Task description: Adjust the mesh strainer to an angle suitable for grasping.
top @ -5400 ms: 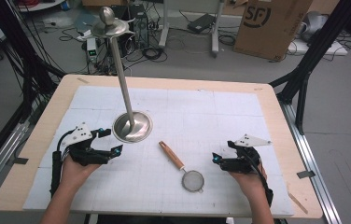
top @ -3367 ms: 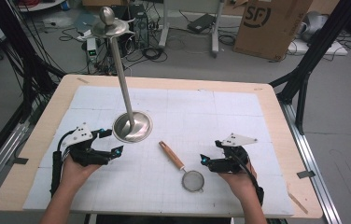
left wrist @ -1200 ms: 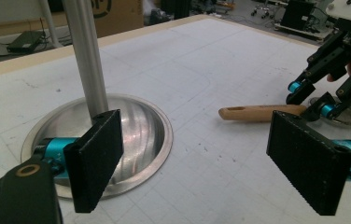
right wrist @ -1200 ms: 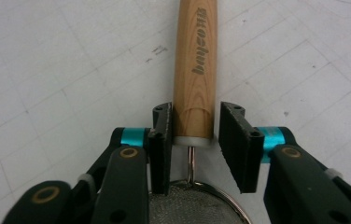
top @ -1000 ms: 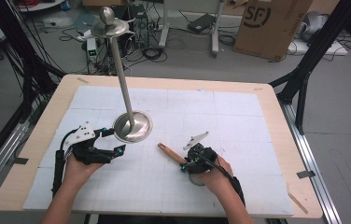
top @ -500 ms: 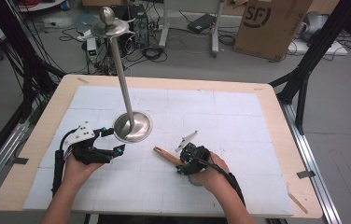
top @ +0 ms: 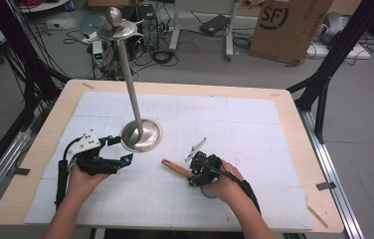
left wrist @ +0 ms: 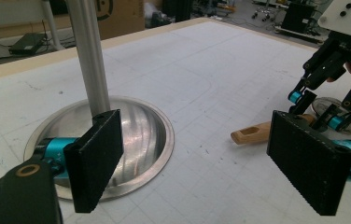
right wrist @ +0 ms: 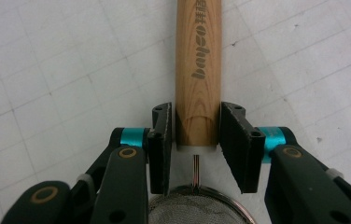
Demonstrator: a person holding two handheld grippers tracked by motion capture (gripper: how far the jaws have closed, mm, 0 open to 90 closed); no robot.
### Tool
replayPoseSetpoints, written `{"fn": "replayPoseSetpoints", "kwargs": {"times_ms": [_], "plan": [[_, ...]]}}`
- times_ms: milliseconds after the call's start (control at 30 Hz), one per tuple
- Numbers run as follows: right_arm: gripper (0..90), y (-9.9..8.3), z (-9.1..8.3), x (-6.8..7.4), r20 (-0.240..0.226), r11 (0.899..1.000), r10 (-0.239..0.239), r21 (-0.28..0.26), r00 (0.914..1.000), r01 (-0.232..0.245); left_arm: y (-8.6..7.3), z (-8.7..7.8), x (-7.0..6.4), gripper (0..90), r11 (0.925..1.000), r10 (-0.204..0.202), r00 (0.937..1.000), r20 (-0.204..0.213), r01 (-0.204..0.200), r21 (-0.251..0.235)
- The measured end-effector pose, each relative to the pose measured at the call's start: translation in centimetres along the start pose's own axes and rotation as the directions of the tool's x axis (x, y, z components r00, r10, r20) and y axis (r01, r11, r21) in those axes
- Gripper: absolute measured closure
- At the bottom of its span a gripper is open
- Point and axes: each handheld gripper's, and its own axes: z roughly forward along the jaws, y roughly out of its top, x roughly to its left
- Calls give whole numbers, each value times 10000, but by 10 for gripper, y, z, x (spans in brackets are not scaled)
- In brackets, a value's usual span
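The metal stand [top: 140,133], its pole leaning toward the table's [top: 284,107] far left corner, blocks the left middle; the far right corner lies open.

wooden strainer handle [right wrist: 197,70] between the right tool's [right wrist: 197,147] pads

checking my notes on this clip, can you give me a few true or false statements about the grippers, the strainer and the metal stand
1. The right gripper has its jaws on either side of the strainer's wooden handle. True.
2. The left gripper is shut on the stand's pole. False: its jaws are wide open, with the pole beyond them.
3. The strainer lies on the table. True.
4. The strainer's mesh rests inside the stand's round base. False: the mesh lies on the table beside the right gripper, apart from the base.
5. The stand is upright. True.
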Motion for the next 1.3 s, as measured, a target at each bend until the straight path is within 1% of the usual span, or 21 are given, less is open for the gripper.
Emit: {"fn": "replayPoseSetpoints", "kwargs": {"times_ms": [67, 100, 133, 167, 200, 333, 367, 433, 467, 567, 600, 633, 700, 867, 900, 933, 1000, 1033, 1200, 1300], "plan": [[641, 3, 0, 0, 39, 9997, -87, 212, 10000, 86, 0, 0, 0, 191, 10000, 7, 10000, 2, -7, 9], [641, 5, 1, 1, 41, 9992, -57, 404, 10000, 55, 0, 0, 0, 191, 10000, 12, 10000, 11, -12, 13], [641, 5, 1, 1, 41, 9992, -57, 404, 10000, 55, 0, 1, 0, 191, 10000, 5, 10000, 21, -5, 18], [641, 8, 1, 2, 147, 9982, -135, 591, 9998, 126, 0, 1, 0, 191, 10000, 7, 10000, 35, -7, 26], [641, 9, 1, 3, 156, 9974, -135, 707, 9998, 123, 0, 1, -1, 191, 10000, -15, 10000, 28, 15, 15], [642, 12, 2, 5, 290, 9957, -198, 910, 9994, 171, 0, 1, -1, 191, 10000, -12, 10000, -12, 13, 24], [645, 13, 2, 6, 371, 9953, -114, 961, 9992, 78, 0, 1, 0, 192, 10000, -51, 10000, -21, 51, 10], [648, 13, 3, 5, 406, 9957, -115, 929, 9991, 77, 0, 1, 0, 192, 10000, -61, 10000, -36, 61, -22], [661, 13, 3, 7, 416, 9957, 14, 922, 9991, -53, 0, 1, 0, 192, 10000, -73, 10000, -34, 73, -37], [677, 13, 3, 10, 608, 9956, -90, 937, 9981, 32, 0, 1, 0, 192, 10000, -46, 10000, -45, 46, -8], [677, 13, 3, 10, 608, 9956, -90, 937, 9981, 32, 0, 2, 0, 192, 10000, -50, 10000, 2, 50, -15], [681, 13, 2, 12, 736, 9956, -290, 906, 9969, 223, 0, 2, 0, 192, 10000, -34, 10000, -13, 34, 0], [682, 12, 2, 13, 769, 9959, -258, 890, 9967, 189, 0, 2, -1, 192, 10000, -6, 10000, 9, 6, 7], [684, 8, 1, 11, 661, 9979, -207, 619, 9976, 166, 1, 2, 0, 192, 10000, -30, 10000, -4, 30, -19], [684, 8, 1, 11, 685, 9981, -279, 576, 9973, 239, 1, 2, 0, 192, 10000, -28, 10000, -15, 28, -34], [684, 8, 1, 11, 685, 9981, -279, 576, 9973, 239, 1, 1, 0, 192, 10000, -24, 10000, -12, 24, -31], [685, 9, -3, 10, 818, 9993, -223, 326, 9964, 197, 1, 1, 0, 192, 10000, -24, 10000, -17, 24, -16], [685, 9, -3, 10, 818, 9993, -223, 326, 9964, 197, 1, 1, 0, 192, 10000, -20, 10000, -19, 20, -14], [685, 6, -14, 5, 831, 9989, 13, -459, 9965, 26, 1, 0, 0, 192, 10000, -8, 10000, -33, 8, -50], [685, 3, -22, 3, 769, 9945, 180, -1038, 9969, -99, 1, 0, 0, 192, 10000, -10, 10000, -30, 10, -46]]}}
